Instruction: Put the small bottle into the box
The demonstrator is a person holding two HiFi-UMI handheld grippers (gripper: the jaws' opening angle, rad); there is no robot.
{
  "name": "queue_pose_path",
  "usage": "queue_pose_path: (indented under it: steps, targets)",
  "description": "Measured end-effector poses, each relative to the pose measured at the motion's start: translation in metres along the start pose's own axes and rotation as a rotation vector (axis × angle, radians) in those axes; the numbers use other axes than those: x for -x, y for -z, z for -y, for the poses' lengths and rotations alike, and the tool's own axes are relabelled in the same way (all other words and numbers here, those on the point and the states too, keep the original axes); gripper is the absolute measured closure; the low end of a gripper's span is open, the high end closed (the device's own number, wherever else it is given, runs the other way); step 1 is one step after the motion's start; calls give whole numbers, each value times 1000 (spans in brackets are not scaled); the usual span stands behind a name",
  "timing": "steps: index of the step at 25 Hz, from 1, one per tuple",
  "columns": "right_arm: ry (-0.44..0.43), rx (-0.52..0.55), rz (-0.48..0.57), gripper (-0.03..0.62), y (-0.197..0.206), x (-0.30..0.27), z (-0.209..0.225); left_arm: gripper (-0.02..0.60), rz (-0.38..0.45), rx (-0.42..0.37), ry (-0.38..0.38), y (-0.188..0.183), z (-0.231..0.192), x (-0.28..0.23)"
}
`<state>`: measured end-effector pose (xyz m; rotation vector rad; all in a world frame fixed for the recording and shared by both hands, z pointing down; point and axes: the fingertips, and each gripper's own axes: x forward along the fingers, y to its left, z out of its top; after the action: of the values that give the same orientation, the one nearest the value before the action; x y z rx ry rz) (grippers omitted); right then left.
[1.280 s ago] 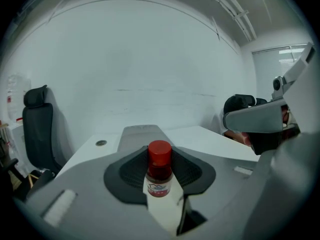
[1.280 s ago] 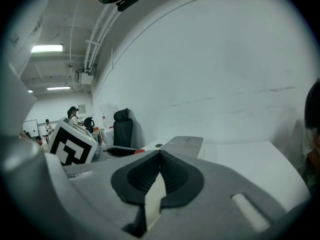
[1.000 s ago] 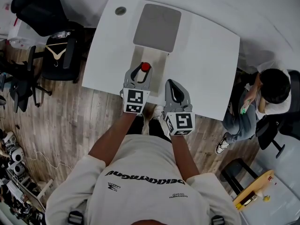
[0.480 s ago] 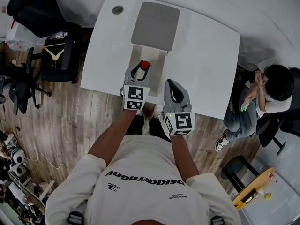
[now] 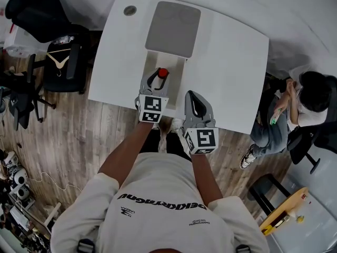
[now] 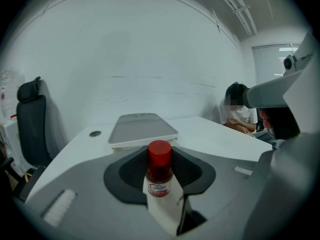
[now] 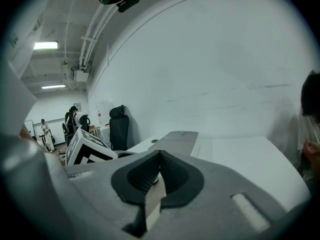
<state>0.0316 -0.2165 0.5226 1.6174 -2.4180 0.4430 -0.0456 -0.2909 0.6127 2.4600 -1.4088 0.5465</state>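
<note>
The small bottle (image 5: 163, 73), clear with a red cap, stands upright between the jaws of my left gripper (image 5: 156, 81), which is shut on it. In the left gripper view the bottle (image 6: 159, 166) fills the middle between the dark pads. It hangs over the pale near part (image 5: 169, 65) of the box, whose flat grey top (image 5: 172, 29) lies just beyond. That grey top (image 6: 142, 128) also shows behind the cap. My right gripper (image 5: 194, 100) hovers at the table's near edge, right of the left one, shut with nothing in it (image 7: 160, 156).
The white table (image 5: 231, 62) has a round cable hole (image 5: 130, 10) at its far left corner. A person sits on a chair at the right (image 5: 297, 107). Black office chairs (image 5: 60, 57) stand to the left on the wooden floor.
Only the head view has drifted slightly. Both grippers and the bottle keep the same pose.
</note>
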Motion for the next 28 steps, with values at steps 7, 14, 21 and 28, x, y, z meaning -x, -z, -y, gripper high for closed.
queue_pose_path:
  steps: [7,14,21,28]
  targets:
    - [-8,4,-4,594,1,-1,-1,440,-1,2,-1,0,-1,-5]
    - [-5,11,-13,594,5,-3,-1,440,8,-3,3,-1,-3,-11]
    - [7,9,-14,594,8,0,5,439,-14,-16,10,10,2,-17]
    - [18,8,-8,594,7,7,11,439,-10,-33,11,10,8,-15]
